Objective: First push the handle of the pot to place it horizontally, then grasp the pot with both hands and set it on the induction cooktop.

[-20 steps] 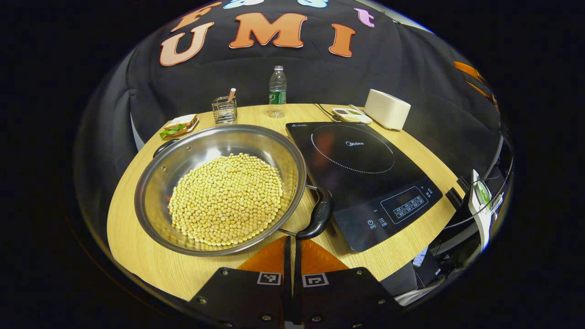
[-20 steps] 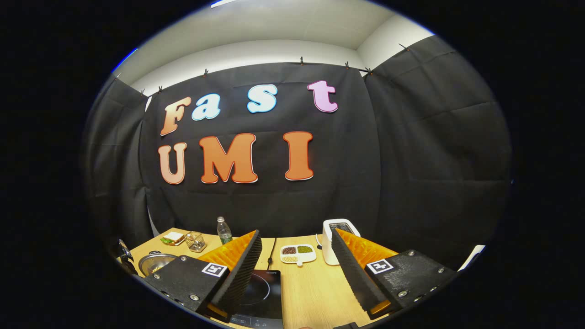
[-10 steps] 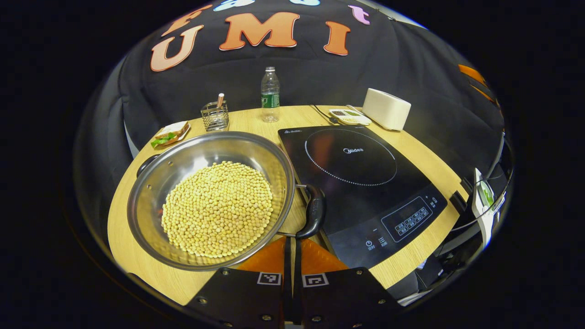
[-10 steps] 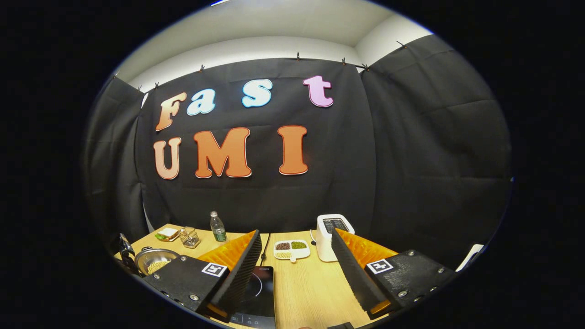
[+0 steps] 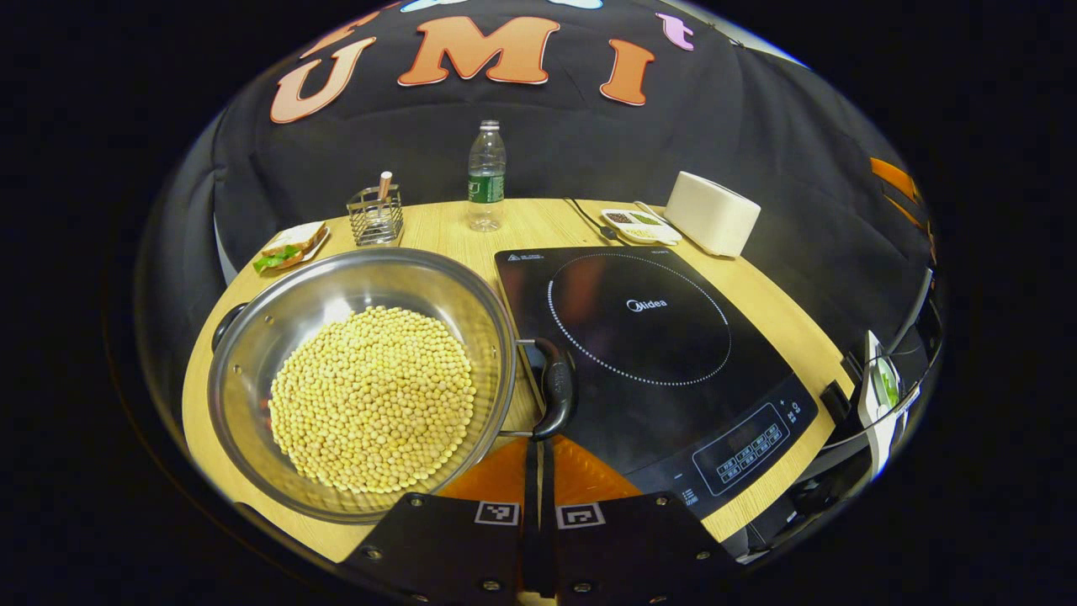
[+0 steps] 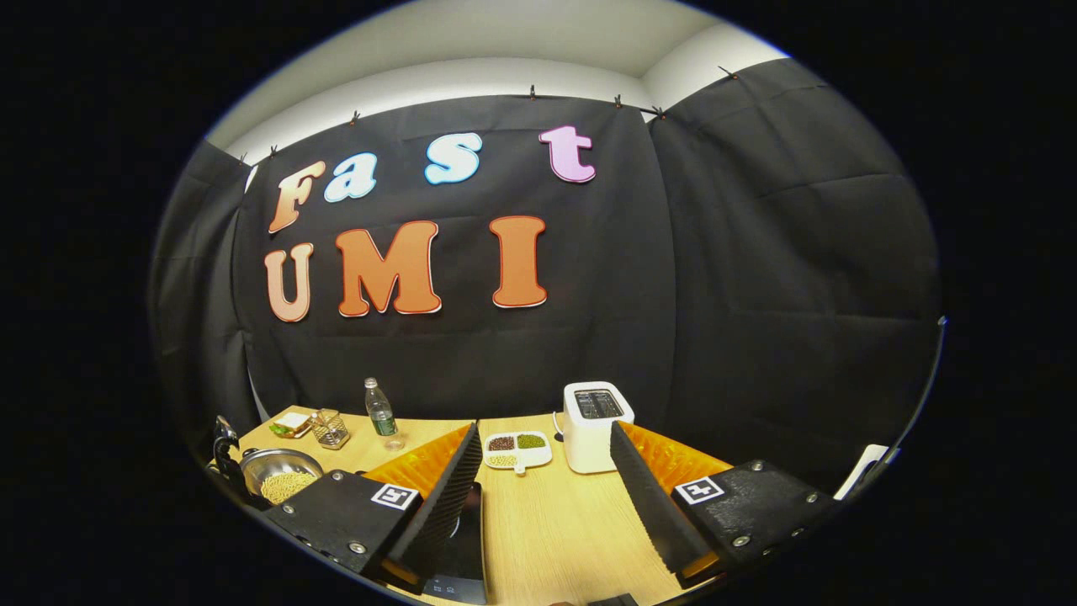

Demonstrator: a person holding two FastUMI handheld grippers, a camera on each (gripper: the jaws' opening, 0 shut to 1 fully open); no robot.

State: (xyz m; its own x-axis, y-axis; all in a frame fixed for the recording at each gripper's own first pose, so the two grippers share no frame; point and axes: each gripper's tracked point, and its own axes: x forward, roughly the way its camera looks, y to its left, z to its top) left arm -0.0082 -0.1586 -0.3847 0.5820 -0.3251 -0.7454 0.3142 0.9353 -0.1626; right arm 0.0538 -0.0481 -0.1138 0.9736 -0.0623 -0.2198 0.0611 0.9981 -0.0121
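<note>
A wide steel pot [image 5: 252,337] full of yellow beans sits on the wooden table, left of the black induction cooktop [image 5: 648,337]. One black handle [image 5: 557,385] lies between the pot's rim and the cooktop's edge; the other black handle [image 5: 225,324] peeks out at the pot's far left. My left gripper [image 5: 538,450] is shut with nothing between its fingers, its tips right at the near end of the handle by the cooktop. My right gripper [image 6: 543,497] hangs open above the table, far from the pot [image 6: 282,475], with a strip of cooktop [image 6: 463,547] beside its left finger.
At the back of the table stand a water bottle [image 5: 485,177], a wire holder [image 5: 374,219], a sandwich on a plate [image 5: 286,248], a divided dish of beans [image 5: 639,225] and a white toaster [image 5: 711,212]. The table edge curves close in front.
The pot and its near handle have shifted left in the left gripper view, and the handle now stands straighter along the cooktop's edge. The right gripper view has dipped, showing more table.
</note>
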